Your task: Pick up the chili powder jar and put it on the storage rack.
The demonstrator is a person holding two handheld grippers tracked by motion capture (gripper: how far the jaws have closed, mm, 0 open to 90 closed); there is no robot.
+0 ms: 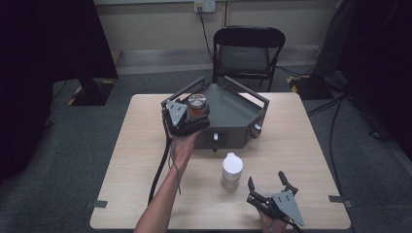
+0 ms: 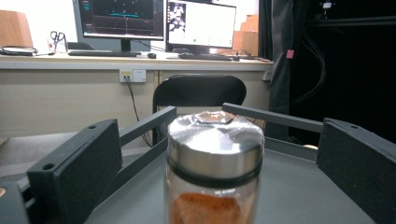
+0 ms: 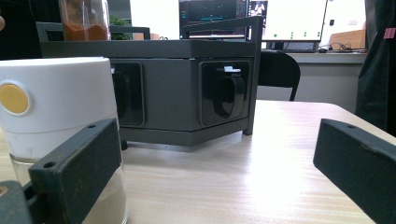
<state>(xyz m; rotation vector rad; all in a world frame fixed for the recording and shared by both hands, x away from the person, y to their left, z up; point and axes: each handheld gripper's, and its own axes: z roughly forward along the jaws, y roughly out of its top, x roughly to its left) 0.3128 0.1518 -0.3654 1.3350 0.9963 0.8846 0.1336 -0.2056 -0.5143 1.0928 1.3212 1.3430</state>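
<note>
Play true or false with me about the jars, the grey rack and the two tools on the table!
1. The glass jar with the shiny metal lid and orange powder stands on the dark grey metal rack. True.
2. The left tool is squeezing that jar tight. False: its jaws stand wide open, with gaps on both sides of the jar.
3. The glass jar with the white lid sits inside the rack. False: it stands on the light wooden table, in front of the rack.
4. The right tool is open and holds nothing. True.
5. A red chair stands behind the table. False: the folding chair is black.
</note>
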